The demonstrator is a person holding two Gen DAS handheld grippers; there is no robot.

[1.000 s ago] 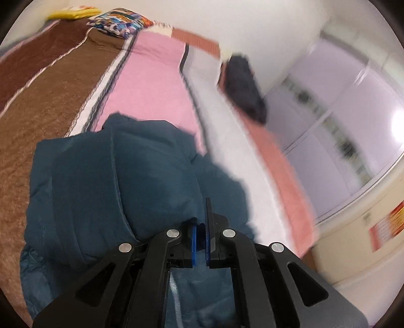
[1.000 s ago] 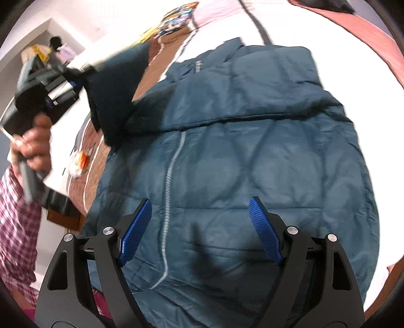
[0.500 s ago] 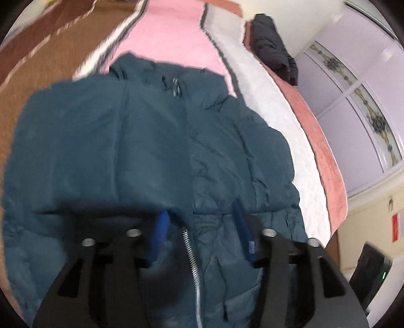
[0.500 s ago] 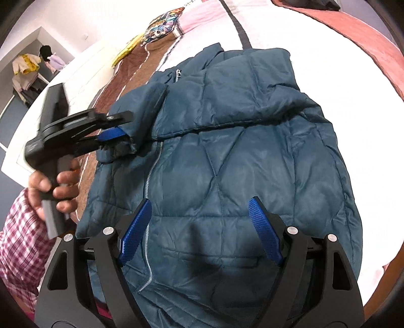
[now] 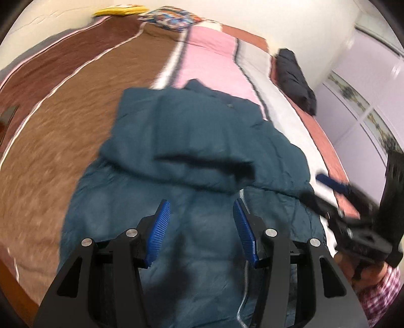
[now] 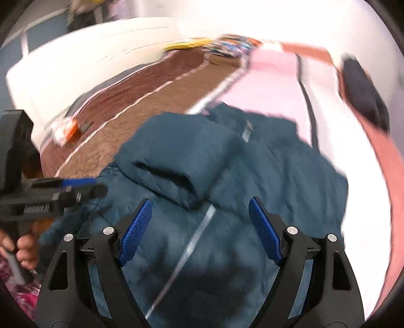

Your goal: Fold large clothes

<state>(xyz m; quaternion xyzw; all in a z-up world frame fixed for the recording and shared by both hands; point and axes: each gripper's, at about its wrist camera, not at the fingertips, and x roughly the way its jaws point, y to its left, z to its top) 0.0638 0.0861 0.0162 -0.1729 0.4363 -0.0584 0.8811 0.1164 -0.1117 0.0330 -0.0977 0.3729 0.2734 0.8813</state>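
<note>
A dark teal puffer jacket [image 5: 202,161] lies front up on the striped bed, its silver zipper [image 6: 199,232] running toward me. Both sleeves are folded across the chest; the left sleeve [image 6: 176,156] lies on top. My left gripper [image 5: 200,222] is open and empty, hovering over the jacket's lower front. My right gripper [image 6: 200,224] is open and empty above the zipper. The left gripper also shows in the right wrist view [image 6: 75,186] at the jacket's left edge. The right gripper also shows in the left wrist view [image 5: 335,191] by the jacket's right edge.
The bedspread has brown [image 5: 75,106], pink [image 5: 209,55] and white [image 5: 282,111] stripes. A black garment [image 5: 295,78] lies at the far right edge of the bed. A patterned pillow [image 5: 171,20] sits at the head. Wardrobe doors [image 5: 366,106] stand right of the bed.
My left gripper let go of the sleeve, which now lies folded across the chest, and pulled back over the lower jacket. The right gripper stayed open and tilted up toward the bed's head.
</note>
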